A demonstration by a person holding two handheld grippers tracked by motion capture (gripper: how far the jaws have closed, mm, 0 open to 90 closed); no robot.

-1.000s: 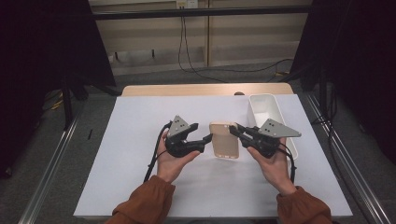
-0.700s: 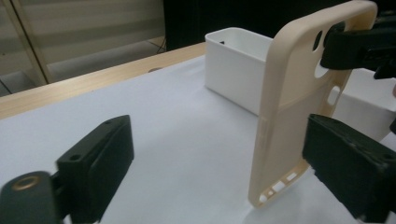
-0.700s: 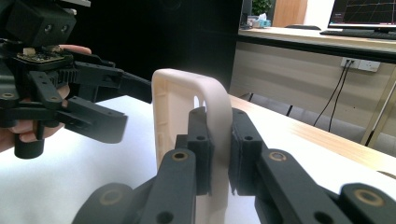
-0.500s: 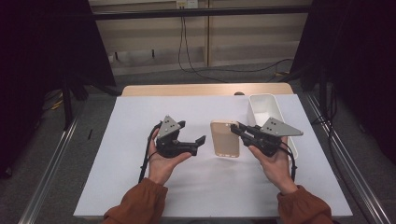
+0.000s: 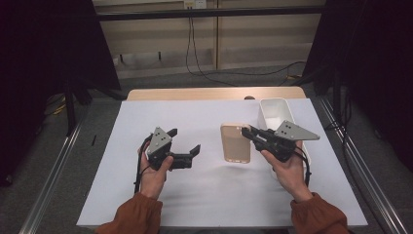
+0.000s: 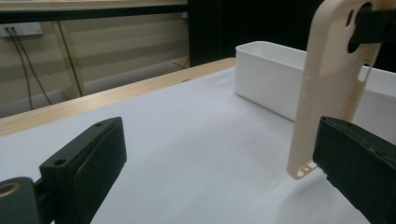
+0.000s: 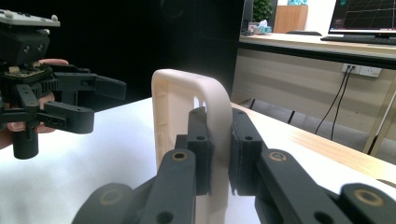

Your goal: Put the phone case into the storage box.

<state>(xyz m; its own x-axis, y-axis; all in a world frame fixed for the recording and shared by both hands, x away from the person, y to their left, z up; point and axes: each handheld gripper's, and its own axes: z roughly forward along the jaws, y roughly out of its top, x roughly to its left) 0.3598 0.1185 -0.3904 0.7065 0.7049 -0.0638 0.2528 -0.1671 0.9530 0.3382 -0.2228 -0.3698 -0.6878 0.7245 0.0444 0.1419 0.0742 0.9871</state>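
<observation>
The table [image 5: 204, 190] is covered with a white sheet; at its far right side stands a long white bin [image 5: 274, 108], and the part of its inside that the high view shows holds nothing; the right hand hides the rest. A beige phone case [image 5: 235, 142] is just beside the bin, on its left, held above the sheet; the right tongs [image 5: 247, 133] are clenched on the case's edge, one jaw inside the shell and one outside, which the right gripper view makes clear [image 7: 219, 154]. The right hand [image 5: 288, 168] reaches forward with the tongs pointing left. The left hand [image 5: 153, 170] holds the left tongs [image 5: 184, 141] well apart from the case, jaws released and wide, nothing between them; in the left gripper view the case [image 6: 327, 88] hangs upright, its lower end above the sheet.
</observation>
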